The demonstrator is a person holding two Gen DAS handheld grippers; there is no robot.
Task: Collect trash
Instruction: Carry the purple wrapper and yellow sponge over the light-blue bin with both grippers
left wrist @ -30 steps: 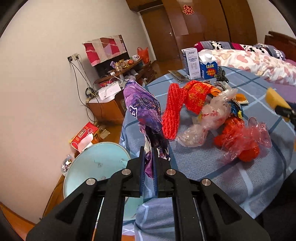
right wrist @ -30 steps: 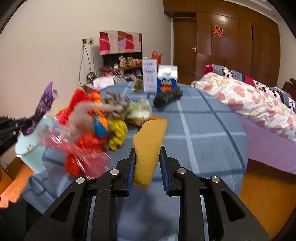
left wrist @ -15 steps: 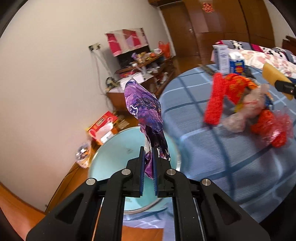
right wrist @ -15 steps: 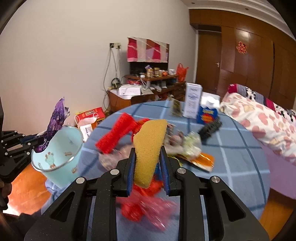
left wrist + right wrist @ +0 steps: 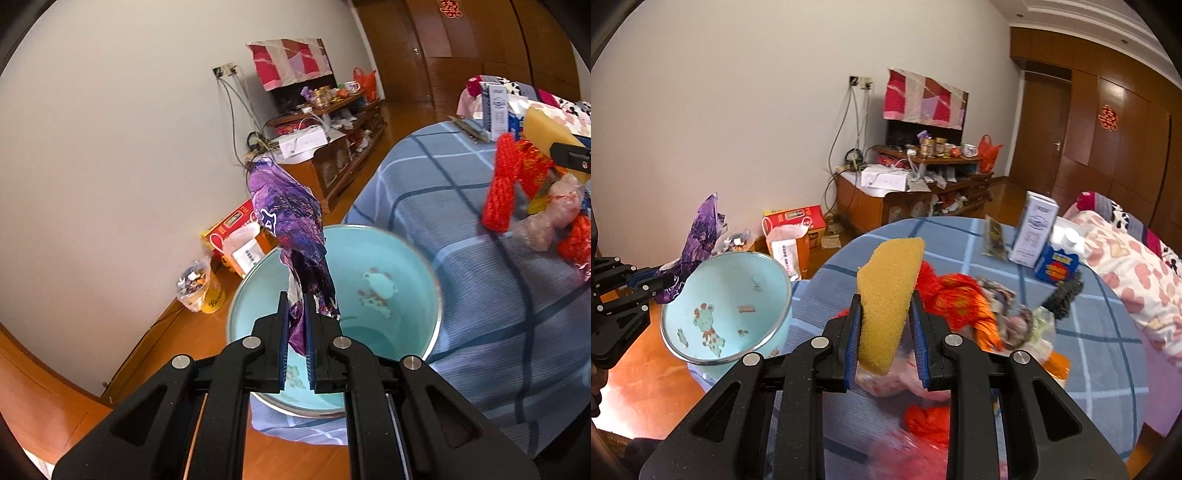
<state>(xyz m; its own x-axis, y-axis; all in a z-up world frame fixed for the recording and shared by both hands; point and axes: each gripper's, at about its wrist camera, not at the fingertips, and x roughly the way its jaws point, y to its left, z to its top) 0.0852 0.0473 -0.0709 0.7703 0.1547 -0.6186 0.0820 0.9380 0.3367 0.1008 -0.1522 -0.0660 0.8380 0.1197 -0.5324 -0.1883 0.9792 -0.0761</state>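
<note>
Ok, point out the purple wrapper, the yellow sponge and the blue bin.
purple wrapper (image 5: 286, 218): left wrist view, crumpled upper body.
yellow sponge (image 5: 886, 295): right wrist view, middle of its face.
blue bin (image 5: 738, 291): right wrist view, inner wall.

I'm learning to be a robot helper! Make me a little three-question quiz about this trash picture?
1. True or false: the left gripper is shut on the purple wrapper.
2. What does the right gripper hold? A) a milk carton B) the yellow sponge C) a black brush
3. Fill in the missing word: in the left wrist view, the purple wrapper is held over the mouth of the light blue ____.

Key
1. True. Both fingers pinch its lower end.
2. B. The sponge stands between the two fingers.
3. Bin. It stands beside the blue checked tablecloth.
</note>
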